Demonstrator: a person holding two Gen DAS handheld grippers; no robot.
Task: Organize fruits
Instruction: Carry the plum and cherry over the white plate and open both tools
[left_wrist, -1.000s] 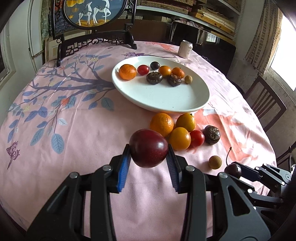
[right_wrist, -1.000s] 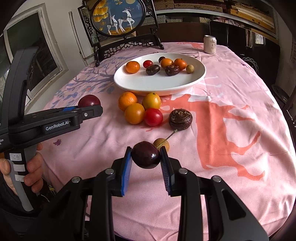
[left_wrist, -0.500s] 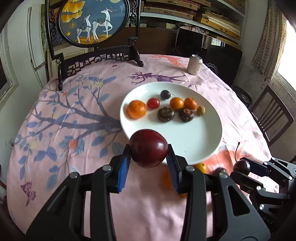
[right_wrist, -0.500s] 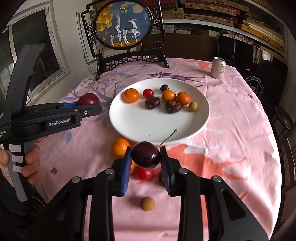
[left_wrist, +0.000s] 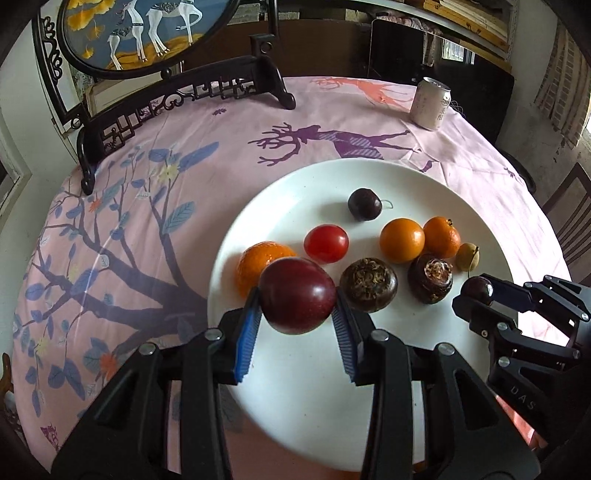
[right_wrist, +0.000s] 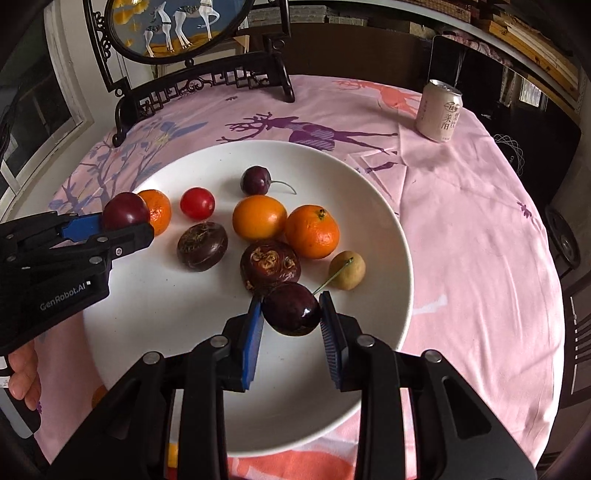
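Note:
My left gripper (left_wrist: 296, 300) is shut on a dark red plum (left_wrist: 295, 291) and hangs over the near left part of the white plate (left_wrist: 424, 184). My right gripper (right_wrist: 291, 301) is shut on a dark stemmed cherry (right_wrist: 291, 312) above the plate's (right_wrist: 166, 314) near right part. On the plate lie a mandarin (left_wrist: 258, 258), a cherry tomato (left_wrist: 326, 243), a cherry (left_wrist: 364, 204), an orange (right_wrist: 259, 218), a second mandarin (right_wrist: 312, 231), two dark water chestnuts (right_wrist: 202, 246) (right_wrist: 269, 264) and a longan (right_wrist: 347, 275). Each gripper also shows at the side of the other's view.
A drink can (left_wrist: 431, 103) stands at the far right of the pink patterned cloth (left_wrist: 147, 221). A round painted screen on a dark carved stand (left_wrist: 184, 96) fills the far left. A chair (left_wrist: 572, 206) is at the right. A person's hand (right_wrist: 22, 376) holds the left gripper's handle.
Both grippers moved forward from above the loose fruits near the table's front to above the plate, each still holding its fruit. The loose fruits have dropped out of view.

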